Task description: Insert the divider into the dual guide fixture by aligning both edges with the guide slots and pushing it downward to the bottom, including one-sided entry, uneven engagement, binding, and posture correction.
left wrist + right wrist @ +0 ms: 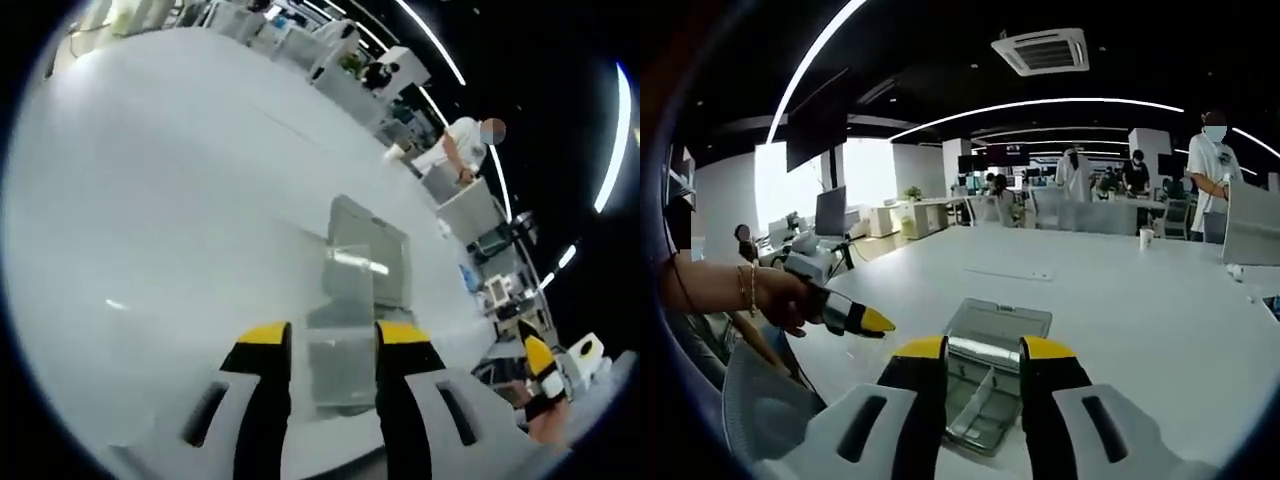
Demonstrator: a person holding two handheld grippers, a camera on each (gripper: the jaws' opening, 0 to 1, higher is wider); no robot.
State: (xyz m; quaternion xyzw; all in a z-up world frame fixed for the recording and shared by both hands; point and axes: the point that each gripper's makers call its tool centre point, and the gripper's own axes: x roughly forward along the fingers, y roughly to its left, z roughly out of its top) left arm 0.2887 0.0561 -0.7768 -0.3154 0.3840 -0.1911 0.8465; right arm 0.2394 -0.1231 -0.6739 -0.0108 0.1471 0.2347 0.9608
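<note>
The clear plastic guide fixture [985, 400] sits on the white table with its lid [998, 325] folded back. A clear divider strip [973, 393] lies slanted inside it. My right gripper [985, 350] hovers just over the fixture's near side, jaws apart with nothing between them. My left gripper [872, 322], held by a hand, is off to the left of the fixture. In the left gripper view the fixture [345, 300] lies straight ahead of the open left gripper [332, 335], and the right gripper [540, 362] shows at the lower right.
The white table [1120, 300] stretches far around the fixture. A paper cup [1146, 238] and a grey partition [1252, 225] stand at its far right, where a person [1212, 170] is. A chair back [760, 410] sits by the near left edge.
</note>
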